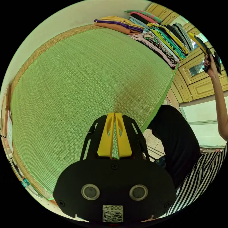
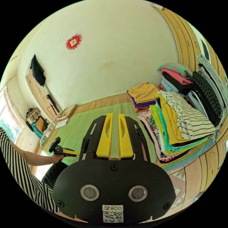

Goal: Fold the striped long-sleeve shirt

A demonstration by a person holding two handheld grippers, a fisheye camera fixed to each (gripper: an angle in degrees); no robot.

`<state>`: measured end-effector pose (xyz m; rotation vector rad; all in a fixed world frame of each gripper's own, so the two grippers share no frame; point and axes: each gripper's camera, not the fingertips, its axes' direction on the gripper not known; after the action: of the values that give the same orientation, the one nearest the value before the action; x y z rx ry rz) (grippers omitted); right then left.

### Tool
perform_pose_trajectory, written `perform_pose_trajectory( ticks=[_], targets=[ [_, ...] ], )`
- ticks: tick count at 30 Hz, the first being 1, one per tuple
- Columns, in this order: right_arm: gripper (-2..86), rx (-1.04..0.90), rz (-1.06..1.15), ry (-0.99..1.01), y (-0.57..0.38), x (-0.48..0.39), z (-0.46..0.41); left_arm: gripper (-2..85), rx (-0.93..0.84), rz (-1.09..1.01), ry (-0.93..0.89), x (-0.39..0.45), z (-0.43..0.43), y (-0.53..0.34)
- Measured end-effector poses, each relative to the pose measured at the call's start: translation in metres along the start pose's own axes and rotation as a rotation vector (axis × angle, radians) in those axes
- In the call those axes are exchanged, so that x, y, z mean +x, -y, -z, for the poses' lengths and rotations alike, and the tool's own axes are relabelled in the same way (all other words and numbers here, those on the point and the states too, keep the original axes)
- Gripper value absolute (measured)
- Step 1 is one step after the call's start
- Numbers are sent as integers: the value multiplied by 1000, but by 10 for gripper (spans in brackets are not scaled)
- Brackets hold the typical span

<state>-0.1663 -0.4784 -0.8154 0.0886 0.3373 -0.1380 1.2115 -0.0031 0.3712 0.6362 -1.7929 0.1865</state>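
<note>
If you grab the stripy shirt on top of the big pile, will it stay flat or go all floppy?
Probably floppy: the striped shirt is thin cloth that already drapes and sags over the clothes pile. It likely weighs little. Since it lies loose on a sloping stack, pulling it might drag neighbouring garments along.

A green woven mat (image 1: 78, 90) covers the bed — stacks of folded clothes (image 2: 180, 118) lie at one end.

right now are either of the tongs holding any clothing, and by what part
Nothing is held. The left tongs hang closed over the bare green mat; the right tongs have nothing between them, raised clear of the clothes pile.
</note>
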Motion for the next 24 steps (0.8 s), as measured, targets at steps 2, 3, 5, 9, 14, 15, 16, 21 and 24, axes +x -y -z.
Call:
perform_pose_trajectory(
  ticks=[2, 3, 5, 9, 14, 15, 16, 21, 24],
  targets=[
    [38, 38, -28, -82, 17, 33, 22, 3, 6, -17, -5, 6, 4, -9],
    [41, 44, -32, -98, 22, 41, 26, 3, 6, -25, -12, 8, 6, -15],
    [54, 55, -81, -174, 44, 77, 30, 4, 0, -7, -38, 9, 10, -22],
    [76, -13, -144, -199, 87, 132, 10, 4, -47, 44, -91, 10, 16, -34],
    [95, -75, -218, -231, 143, 191, -33, 4, -75, 56, -63, 23, 23, -52],
    [97, -78, -225, -233, 148, 197, -38, 4, -72, 60, -45, 28, 25, -58],
    [98, -99, -243, -244, 156, 208, -48, 4, -69, 61, -34, 30, 26, -61],
    [97, -235, -299, -258, 170, 249, -90, 4, -41, 95, 48, 47, 32, -90],
    [90, -284, -339, -245, 168, 267, -103, 5, -39, 112, 68, 49, 35, -104]
  ],
)
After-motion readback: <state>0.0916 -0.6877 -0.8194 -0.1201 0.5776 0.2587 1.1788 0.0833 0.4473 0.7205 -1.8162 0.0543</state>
